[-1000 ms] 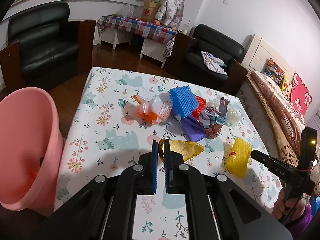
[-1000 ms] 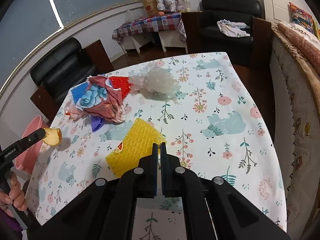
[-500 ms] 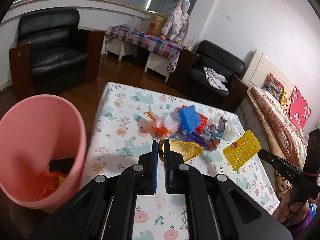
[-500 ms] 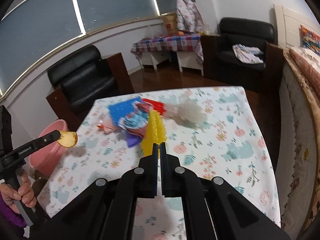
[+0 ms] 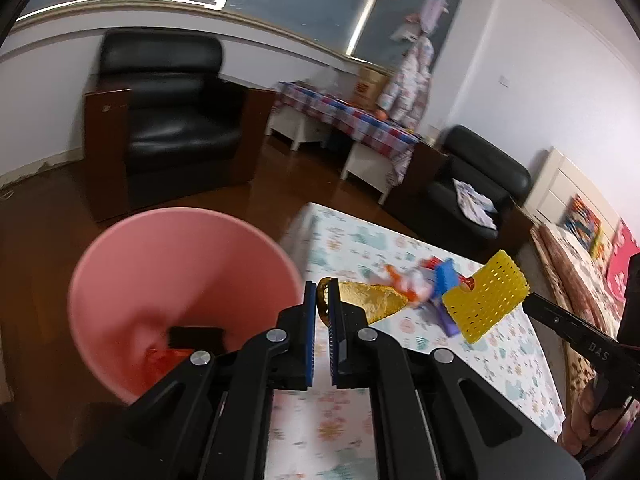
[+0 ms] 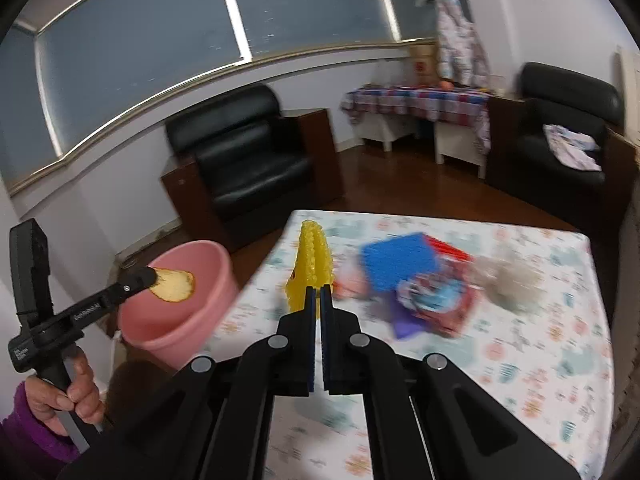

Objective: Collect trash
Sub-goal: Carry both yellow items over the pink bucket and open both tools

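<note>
The pink bin [image 5: 176,292] stands on the floor beside the table [image 5: 516,360]. The left gripper [image 5: 323,300] is clamped on a yellow peel [image 5: 372,300], held at the bin's near rim. The right gripper [image 6: 316,294] pinches a yellow foam net [image 6: 311,264] above the table, left of the remaining trash pile [image 6: 424,284]

Bin [image 5: 120,280] stands left of table [image 5: 520,360] bearing trash pile [image 6: 420,284].

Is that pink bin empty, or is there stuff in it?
Not empty: the pink bin already holds a black piece and something orange-red at its bottom.
</note>
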A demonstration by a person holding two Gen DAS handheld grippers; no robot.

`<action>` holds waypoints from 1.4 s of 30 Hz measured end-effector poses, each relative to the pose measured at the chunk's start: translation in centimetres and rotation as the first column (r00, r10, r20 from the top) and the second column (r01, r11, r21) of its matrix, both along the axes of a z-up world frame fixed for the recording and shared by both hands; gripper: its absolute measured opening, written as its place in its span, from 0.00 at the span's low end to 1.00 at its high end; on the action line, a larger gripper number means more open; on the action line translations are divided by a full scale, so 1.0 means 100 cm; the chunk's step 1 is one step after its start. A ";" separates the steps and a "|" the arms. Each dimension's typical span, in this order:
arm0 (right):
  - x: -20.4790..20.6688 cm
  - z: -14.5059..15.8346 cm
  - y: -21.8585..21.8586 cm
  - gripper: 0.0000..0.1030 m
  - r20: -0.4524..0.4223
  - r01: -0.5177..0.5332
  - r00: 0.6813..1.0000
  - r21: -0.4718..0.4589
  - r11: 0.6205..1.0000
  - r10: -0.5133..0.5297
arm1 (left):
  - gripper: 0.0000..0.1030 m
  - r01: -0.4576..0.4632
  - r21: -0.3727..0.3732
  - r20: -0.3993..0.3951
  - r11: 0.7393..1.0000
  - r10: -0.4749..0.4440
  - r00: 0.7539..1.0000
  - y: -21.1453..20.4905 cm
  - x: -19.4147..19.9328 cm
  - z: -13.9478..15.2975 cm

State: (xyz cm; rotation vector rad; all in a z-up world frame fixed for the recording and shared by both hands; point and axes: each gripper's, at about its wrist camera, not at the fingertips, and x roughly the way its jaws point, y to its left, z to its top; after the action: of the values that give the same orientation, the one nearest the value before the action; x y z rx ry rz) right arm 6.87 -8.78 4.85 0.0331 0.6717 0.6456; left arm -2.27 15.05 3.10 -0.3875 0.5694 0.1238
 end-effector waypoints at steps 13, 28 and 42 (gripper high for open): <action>0.008 -0.002 0.114 0.02 -0.061 -0.203 0.977 0.037 0.978 0.205 | 0.05 -0.134 0.030 -0.039 0.990 0.135 0.990 0.048 -0.021 -0.016; 0.013 -0.042 0.177 0.08 -0.142 -0.296 0.946 -0.016 0.955 0.291 | 0.05 -0.178 0.014 -0.064 0.984 0.178 0.982 0.071 -0.033 -0.028; 0.010 -0.052 0.169 0.36 -0.164 -0.291 0.944 -0.009 0.957 0.286 | 0.06 -0.179 -0.010 -0.040 0.984 0.178 0.983 0.073 -0.040 -0.032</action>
State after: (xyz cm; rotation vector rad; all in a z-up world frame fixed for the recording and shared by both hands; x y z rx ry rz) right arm 7.91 8.09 -0.30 -0.0453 0.8529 0.9210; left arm -6.22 22.39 -0.13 -0.4496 0.5733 0.3004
